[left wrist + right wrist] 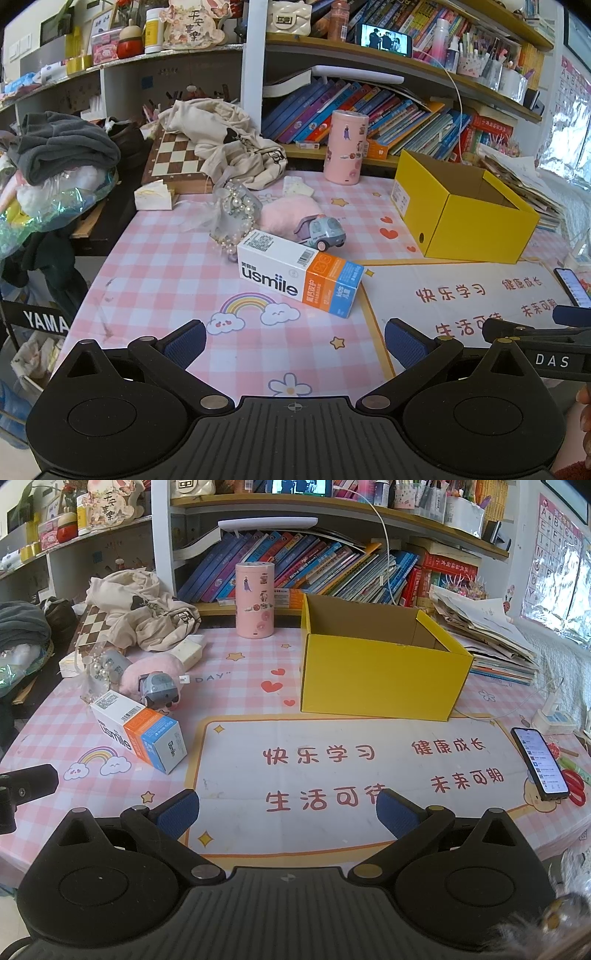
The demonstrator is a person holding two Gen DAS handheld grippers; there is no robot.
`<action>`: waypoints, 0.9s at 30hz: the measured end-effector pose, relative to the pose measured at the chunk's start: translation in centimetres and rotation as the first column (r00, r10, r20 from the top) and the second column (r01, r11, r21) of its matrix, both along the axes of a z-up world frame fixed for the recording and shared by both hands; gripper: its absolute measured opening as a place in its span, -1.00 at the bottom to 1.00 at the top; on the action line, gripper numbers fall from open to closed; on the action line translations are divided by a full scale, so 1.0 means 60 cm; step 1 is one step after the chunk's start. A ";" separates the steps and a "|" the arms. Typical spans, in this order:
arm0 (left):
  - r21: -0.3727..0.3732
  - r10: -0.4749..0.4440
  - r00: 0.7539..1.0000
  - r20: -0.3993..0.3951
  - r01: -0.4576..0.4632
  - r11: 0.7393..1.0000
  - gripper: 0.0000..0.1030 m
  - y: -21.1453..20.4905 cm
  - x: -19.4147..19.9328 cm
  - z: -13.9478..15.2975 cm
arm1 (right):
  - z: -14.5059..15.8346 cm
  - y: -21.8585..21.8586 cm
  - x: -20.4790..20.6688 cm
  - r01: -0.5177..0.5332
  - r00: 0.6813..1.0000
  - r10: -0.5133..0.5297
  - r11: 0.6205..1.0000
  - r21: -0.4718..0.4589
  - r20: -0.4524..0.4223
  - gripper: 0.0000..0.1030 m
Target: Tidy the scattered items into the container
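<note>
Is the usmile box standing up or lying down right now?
Lying down. The usmile box rests on its long side on the pink checked tablecloth, just in front of the toy car.

matt yellow cardboard box (380, 672), glossy carton (299, 273), fluffy pink pouch (288, 214)

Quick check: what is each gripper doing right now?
Left gripper: jaws open, holding nothing.
Right gripper: jaws open, holding nothing.

Open yellow cardboard box (380, 672), upright and empty, centre right of the right wrist view. Left of centre: white, orange and blue toothpaste carton (138, 729) lying flat; grey-lilac toy car (159, 692) touching a pink fluffy pouch (138, 672); pearl-trimmed gauze bag (98, 672).
</note>
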State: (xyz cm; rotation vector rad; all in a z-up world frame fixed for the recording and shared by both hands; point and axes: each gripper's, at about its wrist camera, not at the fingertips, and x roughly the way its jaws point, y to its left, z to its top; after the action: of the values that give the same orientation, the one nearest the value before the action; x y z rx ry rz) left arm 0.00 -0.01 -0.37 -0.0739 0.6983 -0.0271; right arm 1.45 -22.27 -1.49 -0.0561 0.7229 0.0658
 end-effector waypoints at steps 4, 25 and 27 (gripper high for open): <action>-0.002 0.002 1.000 -0.001 -0.002 1.000 1.00 0.000 -0.001 0.000 | 0.000 -0.001 -0.001 -0.001 1.000 0.001 1.000 0.000 -0.001 1.00; -0.010 -0.011 1.000 0.001 0.011 1.000 1.00 0.000 -0.003 0.002 | 0.000 0.000 -0.006 0.003 1.000 -0.003 1.000 0.000 0.001 1.00; -0.011 -0.017 1.000 0.004 0.017 1.000 1.00 -0.002 -0.004 0.002 | 0.000 -0.001 -0.006 0.003 1.000 -0.003 1.000 0.000 0.002 1.00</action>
State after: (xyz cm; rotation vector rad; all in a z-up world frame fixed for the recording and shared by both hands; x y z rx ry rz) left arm -0.25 -0.15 -0.22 -0.0790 0.6949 -0.0474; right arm 1.08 -22.32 -1.48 -0.0554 0.7212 0.0628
